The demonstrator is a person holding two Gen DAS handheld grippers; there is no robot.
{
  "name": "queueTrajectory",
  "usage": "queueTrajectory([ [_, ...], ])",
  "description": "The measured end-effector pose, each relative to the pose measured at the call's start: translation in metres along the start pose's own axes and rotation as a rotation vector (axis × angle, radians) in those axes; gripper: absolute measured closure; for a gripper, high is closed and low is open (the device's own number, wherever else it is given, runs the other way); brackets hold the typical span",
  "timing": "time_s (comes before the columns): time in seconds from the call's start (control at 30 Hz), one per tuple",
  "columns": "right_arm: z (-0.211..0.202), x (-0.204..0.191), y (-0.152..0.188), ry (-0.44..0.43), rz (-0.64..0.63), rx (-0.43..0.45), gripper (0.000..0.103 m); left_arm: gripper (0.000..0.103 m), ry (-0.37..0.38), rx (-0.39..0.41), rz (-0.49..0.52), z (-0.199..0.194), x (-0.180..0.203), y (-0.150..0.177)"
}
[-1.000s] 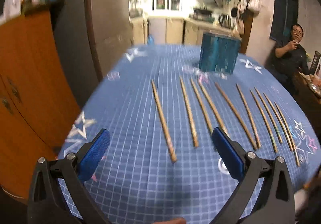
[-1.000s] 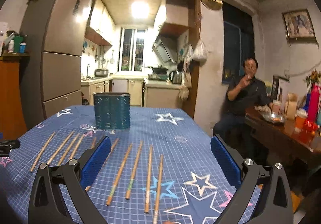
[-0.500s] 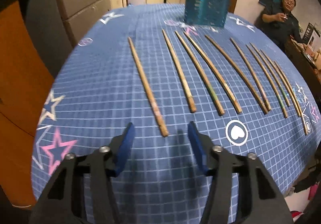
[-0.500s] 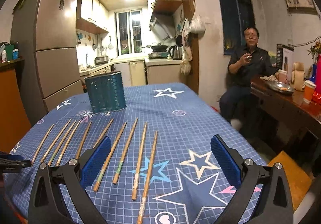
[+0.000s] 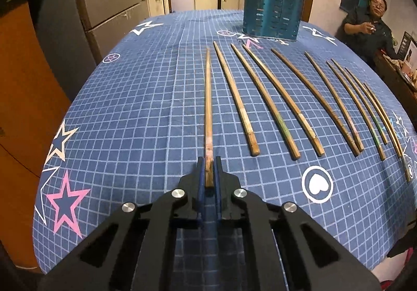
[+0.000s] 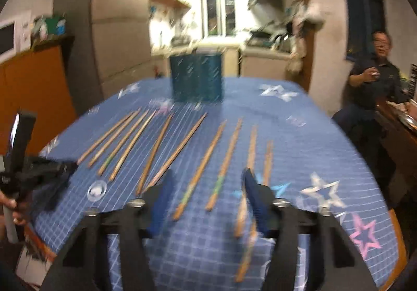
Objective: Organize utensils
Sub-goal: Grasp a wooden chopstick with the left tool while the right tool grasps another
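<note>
My left gripper (image 5: pixel 208 171) is pressed together on the near end of the leftmost chopstick (image 5: pixel 208 108), which runs straight up the middle of the left wrist frame from between the blue pads toward the holder. Its far tip sits close to the next chopstick in the row. The other chopsticks (image 5: pixel 284 103) lie fanned across the right half of that frame on the blue grid-and-star cloth of the worktop (image 5: pixel 130 113), well apart from my grip. The teal utensil holder (image 5: pixel 272 8) stands upright at the upper centre, beyond the far tips of the row.

In the right wrist frame everything is smeared by motion. My right gripper (image 6: pixel 207 194) sits at the lower centre with its jaws closing. Two chopsticks (image 6: pixel 200 171) show in the gap between the pads, but I see no pad touching them, so nothing is pinched. Two more lie just at the right pad and below it; I cannot tell whether they touch it. The left gripper's black body shows at the left edge, with a hand (image 6: pixel 11 208) around its handle. A seated person (image 5: pixel 370 27) is at the upper right.
</note>
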State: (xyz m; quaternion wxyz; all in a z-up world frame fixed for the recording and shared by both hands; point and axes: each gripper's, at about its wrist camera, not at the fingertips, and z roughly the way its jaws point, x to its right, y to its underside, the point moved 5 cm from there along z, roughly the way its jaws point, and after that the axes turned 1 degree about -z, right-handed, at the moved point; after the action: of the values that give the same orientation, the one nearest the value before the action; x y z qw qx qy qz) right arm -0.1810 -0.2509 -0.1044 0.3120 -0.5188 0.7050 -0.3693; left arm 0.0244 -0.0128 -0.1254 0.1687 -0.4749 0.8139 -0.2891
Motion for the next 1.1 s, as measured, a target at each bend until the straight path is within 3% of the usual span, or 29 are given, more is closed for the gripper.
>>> queueTrajectory([
  [0.1,0.012,-0.019,0.008,-0.037,-0.031,-0.058,0.065,0.098,0.007,0.018,-0.015,-0.003,-0.002,0.002],
  [0.23,0.028,-0.049,0.014,-0.07,-0.084,-0.114,0.067,0.098,0.014,0.033,-0.024,-0.004,-0.003,0.004],
  [0.47,0.064,-0.063,0.009,-0.036,-0.114,-0.211,0.069,0.098,0.058,0.028,-0.048,-0.004,-0.007,0.003],
  [0.53,0.074,-0.064,0.009,-0.012,-0.115,-0.242,0.077,0.098,0.065,0.027,-0.054,-0.004,-0.008,0.003],
  [0.67,0.082,-0.063,0.014,0.003,-0.115,-0.29,0.081,0.098,0.083,0.023,-0.069,-0.004,-0.008,0.002],
  [0.97,0.082,-0.062,0.016,0.027,-0.052,-0.27,0.081,0.098,0.083,0.021,-0.057,-0.004,-0.008,0.003],
  [1.03,0.078,-0.064,0.018,0.02,-0.051,-0.249,0.092,0.098,0.096,0.021,-0.066,-0.004,-0.009,0.002],
  [1.1,0.075,-0.064,0.021,0.006,-0.042,-0.225,0.094,0.098,0.112,0.019,-0.077,-0.004,-0.011,0.002],
])
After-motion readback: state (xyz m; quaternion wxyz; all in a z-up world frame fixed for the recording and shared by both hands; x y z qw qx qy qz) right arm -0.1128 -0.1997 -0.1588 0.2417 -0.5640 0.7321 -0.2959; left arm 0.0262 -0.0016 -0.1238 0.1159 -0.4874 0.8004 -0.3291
